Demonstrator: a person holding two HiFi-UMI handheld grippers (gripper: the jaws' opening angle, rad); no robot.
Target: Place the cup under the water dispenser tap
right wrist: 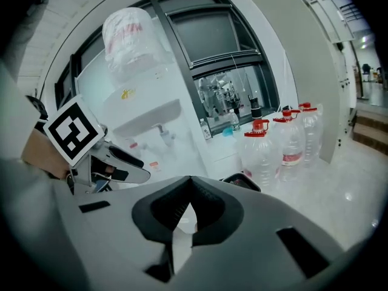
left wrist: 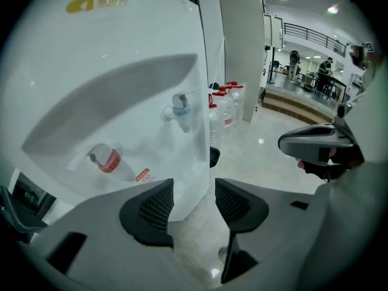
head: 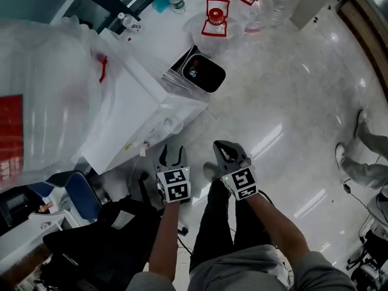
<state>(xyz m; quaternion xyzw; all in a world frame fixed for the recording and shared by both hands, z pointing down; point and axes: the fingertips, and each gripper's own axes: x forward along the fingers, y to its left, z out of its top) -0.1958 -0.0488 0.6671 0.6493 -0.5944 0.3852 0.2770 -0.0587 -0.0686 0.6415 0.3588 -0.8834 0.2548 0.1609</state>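
Observation:
I find no cup in any view. The white water dispenser (head: 130, 99) stands at the left with a large bottle (head: 42, 96) on top. In the left gripper view its recess shows a blue tap (left wrist: 180, 111) and a red tap (left wrist: 106, 158). My left gripper (head: 171, 156) hangs just in front of the dispenser's lower corner, and its jaws (left wrist: 194, 202) are open with nothing between them. My right gripper (head: 229, 153) is beside it, to the right. Its jaws (right wrist: 190, 183) are shut, the tips meeting, and I see nothing held.
A dark bin (head: 203, 73) stands against the dispenser's far side. Behind it are several water jugs with red caps (head: 216, 18). A black bag (head: 103, 235) lies at the lower left. My own legs and a shoe (head: 210, 172) are below the grippers. Another person's feet (head: 364, 156) show at the right.

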